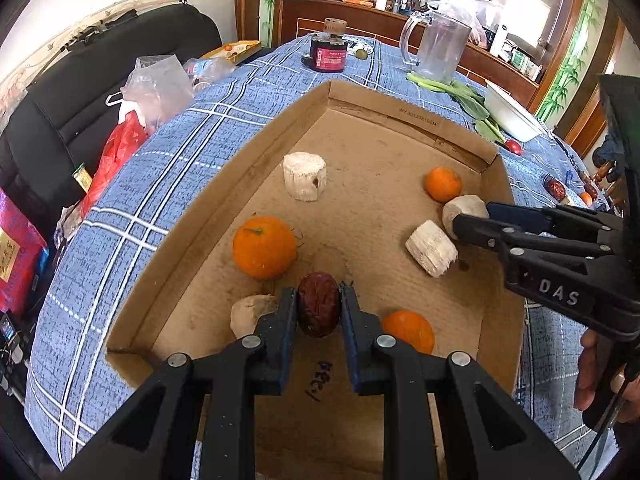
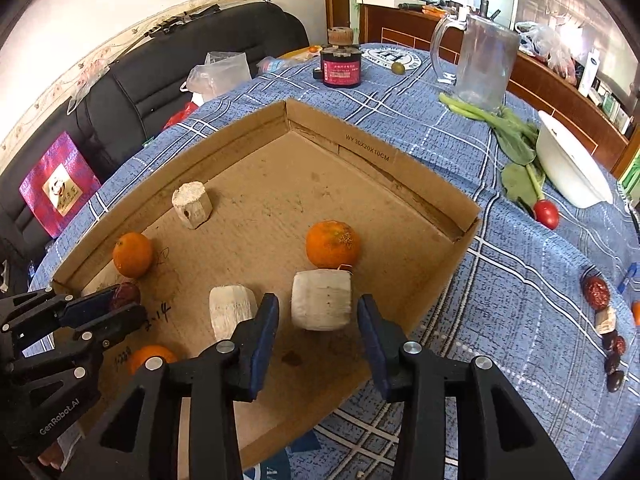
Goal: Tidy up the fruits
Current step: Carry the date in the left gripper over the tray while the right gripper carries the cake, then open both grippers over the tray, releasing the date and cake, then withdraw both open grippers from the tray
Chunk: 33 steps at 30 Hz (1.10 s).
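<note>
A shallow cardboard box (image 1: 256, 168) (image 2: 424, 184) lies on the blue plaid tablecloth. Inside are oranges (image 1: 264, 247) (image 2: 332, 243) and several white cut chunks (image 1: 305, 176) (image 2: 192, 205). My left gripper (image 1: 319, 308) is shut on a dark red date (image 1: 319, 304), low over the box floor; it also shows in the right wrist view (image 2: 116, 304). My right gripper (image 2: 318, 320) is open with its fingers on either side of a white chunk (image 2: 322, 300), apart from it; it also shows in the left wrist view (image 1: 476, 216).
On the cloth right of the box lie loose dates (image 2: 596, 290), a red tomato (image 2: 546, 214), leafy greens (image 2: 516, 140) and a white bowl (image 2: 568, 164). A clear pitcher (image 2: 484, 60) and a dark jar (image 2: 340, 66) stand behind. A black sofa with bags is left.
</note>
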Available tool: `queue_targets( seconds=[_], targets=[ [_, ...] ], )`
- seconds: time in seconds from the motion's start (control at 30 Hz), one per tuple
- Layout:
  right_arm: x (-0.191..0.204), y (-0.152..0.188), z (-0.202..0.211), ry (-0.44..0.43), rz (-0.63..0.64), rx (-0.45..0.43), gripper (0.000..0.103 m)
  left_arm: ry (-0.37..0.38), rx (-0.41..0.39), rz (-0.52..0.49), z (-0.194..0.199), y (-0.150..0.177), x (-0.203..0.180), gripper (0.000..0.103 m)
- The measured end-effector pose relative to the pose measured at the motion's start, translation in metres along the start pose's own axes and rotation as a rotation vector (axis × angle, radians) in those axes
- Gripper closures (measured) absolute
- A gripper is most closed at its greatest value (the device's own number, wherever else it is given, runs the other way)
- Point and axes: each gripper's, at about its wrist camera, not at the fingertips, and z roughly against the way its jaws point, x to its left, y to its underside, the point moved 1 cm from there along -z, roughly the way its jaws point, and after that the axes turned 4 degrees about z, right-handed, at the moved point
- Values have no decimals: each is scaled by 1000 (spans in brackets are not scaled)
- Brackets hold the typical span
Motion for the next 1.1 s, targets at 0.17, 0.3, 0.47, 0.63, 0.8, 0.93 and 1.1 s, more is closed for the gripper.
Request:
queue_targets(
  seconds=[0.17,0.3,0.47,0.63,0.8,0.93,1.1],
  targets=[
    [-1,6,16,7,-13,-18,58,-6,-12,7,8,8,0,69],
    [-2,15,33,11,-25,-39,58,-17,-31,10,16,12,-3,60],
    [-6,37,55,7,-58,-54,51,-25,-54,15,28,17,-10,59],
    [-17,62,71,6,-95,-55,51,-12,-65,4,37,20,-28,58],
    [-37,93,85,19,-151,-48,51,23,-80,-47,43,23,-63,51],
    [-63,115,94,45,-208,-40,51,60,-66,-94,42,26,-94,50],
    [-115,143,108,102,-310,-45,52,93,-46,-155,37,32,-136,50]
  ],
)
